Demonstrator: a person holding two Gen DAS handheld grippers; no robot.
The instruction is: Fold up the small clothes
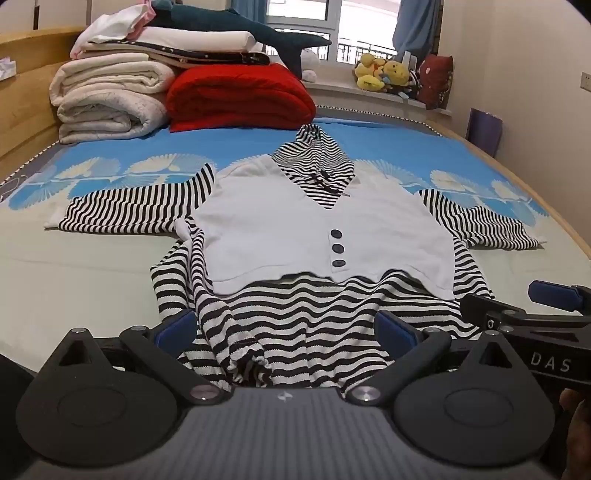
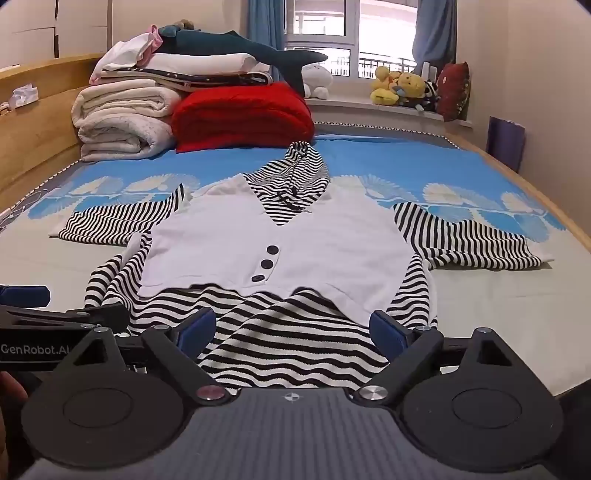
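- The left gripper (image 1: 284,328) has its blue-padded fingers spread wide, one on either side of the bunched striped hem of the hooded top (image 1: 295,229); they pinch nothing.
- The right gripper (image 2: 291,328) is spread the same way over the hem nearer the top's other side, and it too grips nothing.
- The top lies face up on the bed (image 2: 498,314), sleeves stretched out to both sides and hood pointing toward the window (image 2: 321,33).
- The bed cover is pale near the grippers and turns bright blue with white fan shapes farther back.
- At the wooden headboard (image 1: 22,99) sit rolled cream quilts (image 1: 110,96) and a puffy red quilt (image 1: 240,99), with folded linen and a dark plush shark (image 2: 258,51) piled on top.
- Yellow soft toys (image 2: 402,88) crowd the sill, between blue curtains.
- The top is knitted — a smooth white front panel with three dark buttons (image 2: 266,263) over black-and-white stripes, wavy where the cloth wrinkles.
- The near hem is hidden under each gripper's body, and each view catches only an edge of the other gripper.
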